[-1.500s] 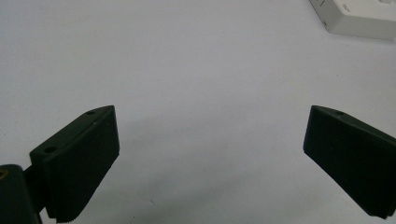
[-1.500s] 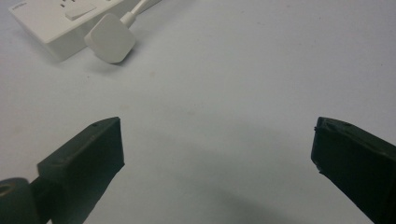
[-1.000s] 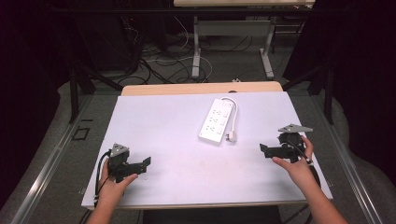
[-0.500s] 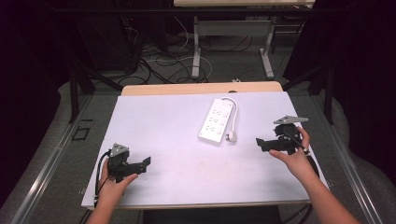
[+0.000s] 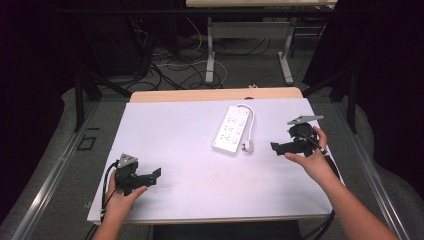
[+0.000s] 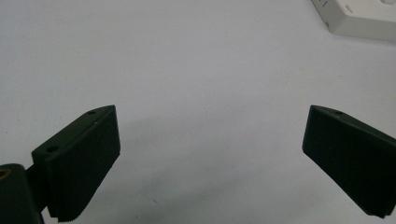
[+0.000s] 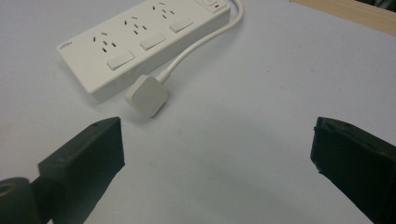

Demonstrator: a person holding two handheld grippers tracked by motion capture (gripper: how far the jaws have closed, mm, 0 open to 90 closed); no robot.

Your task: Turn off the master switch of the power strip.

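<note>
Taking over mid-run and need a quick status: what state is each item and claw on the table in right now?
Power strip: flat on the table, sockets up, nothing plugged in.
Plug: unplugged, lying on the table beside the strip, cable looped back to it.
Left claw: open, empty, near the front left edge.
Right claw: open, empty, pointed toward the plug, not touching it.

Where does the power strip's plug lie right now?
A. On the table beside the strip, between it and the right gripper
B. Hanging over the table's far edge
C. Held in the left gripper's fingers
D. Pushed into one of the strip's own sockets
A: the plug lies flat on the table beside the power strip, and the open right gripper is apart from it.
</note>
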